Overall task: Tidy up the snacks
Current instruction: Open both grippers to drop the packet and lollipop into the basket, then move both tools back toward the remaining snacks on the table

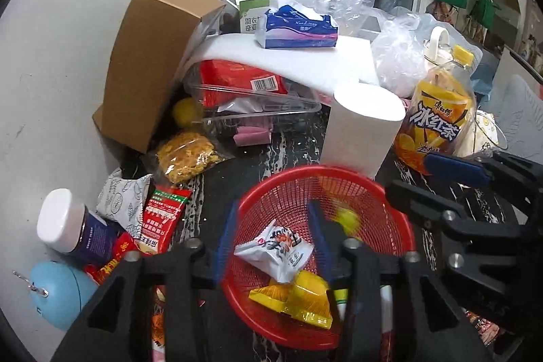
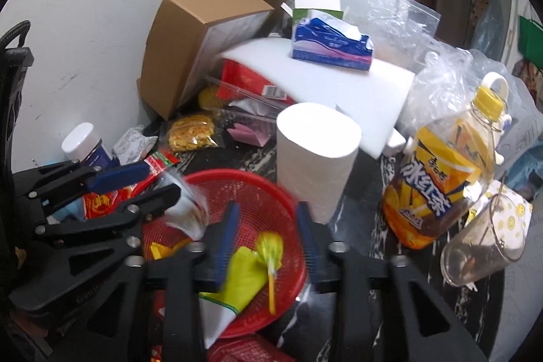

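Observation:
A red mesh basket (image 1: pixel 390 209) sits on the dark marble table; it also shows in the right wrist view (image 2: pixel 271 192). In it lie a white snack packet (image 1: pixel 275 250), a yellow wrapped snack (image 1: pixel 302 297) and a yellow-green lollipop (image 2: pixel 269 248). My left gripper (image 1: pixel 271 236) is open above the basket, the white packet between its blue pads and blurred, seemingly falling. My right gripper (image 2: pixel 268 226) is open over the basket above the lollipop and a yellow-green packet (image 2: pixel 244 273). Red snack packets (image 1: pixel 163 212) and a bag of yellow snacks (image 1: pixel 186 155) lie to the left.
A white paper roll (image 1: pixel 363 128) stands behind the basket. An iced tea bottle (image 1: pixel 437 114) stands right of it, with a glass cup (image 2: pixel 482 243). A cardboard box (image 1: pixel 152 63), clear tray (image 1: pixel 258 107), tissue pack (image 1: pixel 298 29), white-capped jar (image 1: pixel 74 223) and plastic bags crowd the back.

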